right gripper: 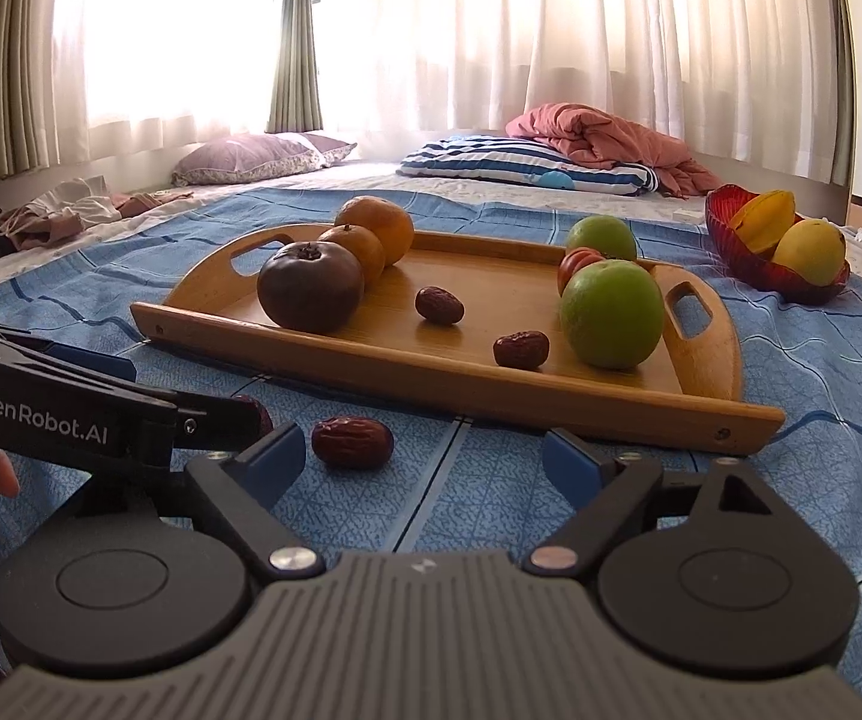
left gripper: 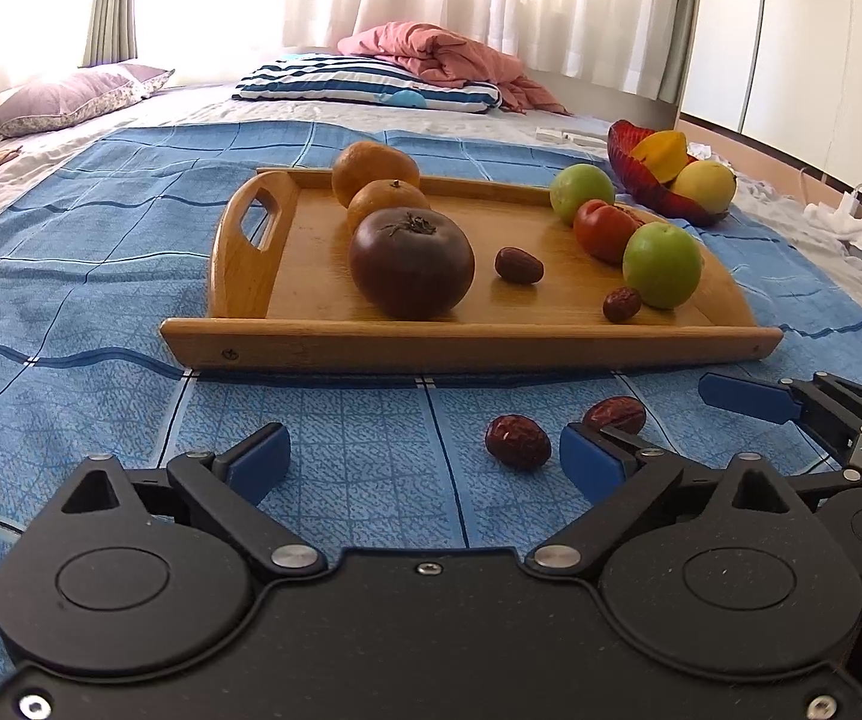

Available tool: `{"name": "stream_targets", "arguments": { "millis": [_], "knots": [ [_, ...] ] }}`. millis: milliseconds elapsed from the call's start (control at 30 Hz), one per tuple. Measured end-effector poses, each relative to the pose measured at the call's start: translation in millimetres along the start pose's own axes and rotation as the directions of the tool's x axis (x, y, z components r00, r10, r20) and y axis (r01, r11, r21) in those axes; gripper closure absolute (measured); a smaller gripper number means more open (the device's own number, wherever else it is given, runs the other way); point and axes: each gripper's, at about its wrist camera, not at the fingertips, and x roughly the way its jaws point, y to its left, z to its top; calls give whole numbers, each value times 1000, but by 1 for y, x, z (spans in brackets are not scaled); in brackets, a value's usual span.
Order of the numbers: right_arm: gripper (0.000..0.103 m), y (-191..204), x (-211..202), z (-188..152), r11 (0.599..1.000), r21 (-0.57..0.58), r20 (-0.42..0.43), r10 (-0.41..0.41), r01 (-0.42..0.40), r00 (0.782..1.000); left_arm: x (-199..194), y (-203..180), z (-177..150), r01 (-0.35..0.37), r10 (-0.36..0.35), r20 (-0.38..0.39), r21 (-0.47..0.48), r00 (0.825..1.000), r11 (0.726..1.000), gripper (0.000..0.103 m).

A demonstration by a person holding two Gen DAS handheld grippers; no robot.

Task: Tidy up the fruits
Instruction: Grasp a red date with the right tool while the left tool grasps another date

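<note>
Two black grippers with blue pads fill the foreground: the left gripper [left gripper: 425,462] and the right gripper [right gripper: 425,459] both hover low over a blue checked bedspread [left gripper: 101,276], jaws spread wide and holding nothing. Just ahead of them, two red dates lie loose on the bedspread, one date [left gripper: 517,441] between the left gripper's pads and a second date [right gripper: 351,441] beside it, close to the right gripper's left pad. Beyond sits a wooden tray [left gripper: 466,339] with handles, carrying a dark purple-brown tomato [left gripper: 411,263], two oranges [left gripper: 387,199] behind it, two more dates [left gripper: 518,265], a red tomato [left gripper: 604,230] and two green apples [left gripper: 662,264]. Farther right, a red glass bowl [right gripper: 724,228] holds yellow fruit. Pillows [right gripper: 263,157], a pink quilt [right gripper: 598,132] and sunlit curtains [right gripper: 490,30] lie beyond.
</note>
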Motion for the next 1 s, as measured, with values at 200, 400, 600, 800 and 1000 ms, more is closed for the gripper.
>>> {"name": "stream_targets", "arguments": {
  "millis": [200,400,600,800,1000],
  "knots": [
    [19,2,2,-1,1000,-18,-13,12,-12,1000,-1,-4,-1,31,-31,12,29,999,999,31],
    [22,6,3,0,999,-48,-22,16,-17,1000,-1,-11,-2,72,-73,14,60,997,996,51],
    [28,17,3,4,993,-116,-29,34,-37,999,-2,-12,-1,98,-99,10,70,995,993,61],
    [34,16,2,5,994,-98,-30,52,-55,998,-3,-9,0,96,-97,17,54,995,994,61],
    [51,10,2,6,997,-57,-33,47,-49,998,-4,-7,1,92,-93,23,47,995,995,61]
  ]
}}
